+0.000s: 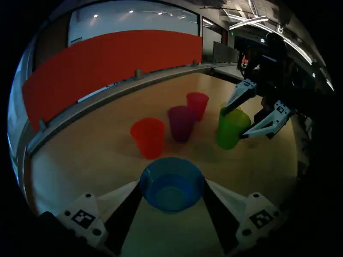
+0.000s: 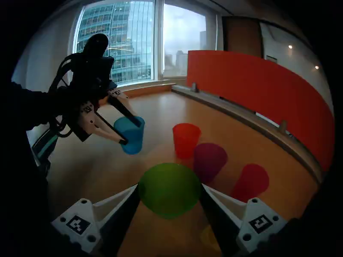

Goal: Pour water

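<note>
The blue cup point(image 1: 172, 184) is judged to be light and made of thin plastic, so it could be bent or squashed if it were squeezed too hard, and its smooth sides could slip. It is best taken by its two sides, near the middle. That is how it is held now: the left gripper point(image 1: 172, 183) is closed on it, with one finger pressed on each side. The same is thought of the green cup point(image 2: 169, 190), which is pinched from both sides by the right gripper point(image 2: 169, 188). The blue cup is shiny and a bit see-through, wide at the top and narrower at the bottom, and its inside can be looked into in the left gripper view (whether any water is in it cannot be told). The green cup is a bright, glassy green, and its inside is not clearly shown. Both cups are kept about upright above the wooden table point(image 2: 107, 171), apart from each other, and nothing is being poured yet; whether they are lifted off the table cannot be told. Between them three more cups are stood on the table: an orange cup point(image 2: 185, 139), a purple cup point(image 2: 209, 160) just beside it, and a pink cup point(image 2: 251, 182) a little farther along. A long red panel point(image 2: 266, 90) is seen behind the table, and big windows point(image 2: 128, 43) are seen at the far end of the room.
</note>
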`<action>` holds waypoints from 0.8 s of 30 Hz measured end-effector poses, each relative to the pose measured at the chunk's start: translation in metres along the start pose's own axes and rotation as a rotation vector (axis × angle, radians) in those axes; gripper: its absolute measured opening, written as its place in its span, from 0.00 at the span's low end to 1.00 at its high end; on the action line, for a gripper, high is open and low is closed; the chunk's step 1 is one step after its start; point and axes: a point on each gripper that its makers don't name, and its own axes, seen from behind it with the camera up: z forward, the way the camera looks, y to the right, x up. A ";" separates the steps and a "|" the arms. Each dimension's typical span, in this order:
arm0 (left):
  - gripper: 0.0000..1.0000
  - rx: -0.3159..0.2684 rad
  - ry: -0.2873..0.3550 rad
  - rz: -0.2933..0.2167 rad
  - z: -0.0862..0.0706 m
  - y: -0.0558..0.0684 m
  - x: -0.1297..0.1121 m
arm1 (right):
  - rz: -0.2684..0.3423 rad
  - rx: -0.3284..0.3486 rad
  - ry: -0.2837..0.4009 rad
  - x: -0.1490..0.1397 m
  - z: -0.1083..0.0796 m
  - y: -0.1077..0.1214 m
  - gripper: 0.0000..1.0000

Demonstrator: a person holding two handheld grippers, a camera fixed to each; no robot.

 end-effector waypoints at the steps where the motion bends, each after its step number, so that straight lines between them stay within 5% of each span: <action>1: 0.89 0.005 0.012 -0.001 -0.002 -0.001 0.004 | -0.001 -0.004 0.006 0.002 -0.002 0.001 0.94; 24: 0.89 0.083 0.327 -0.023 -0.045 -0.016 0.105 | -0.024 -0.094 0.202 0.080 -0.049 0.018 0.94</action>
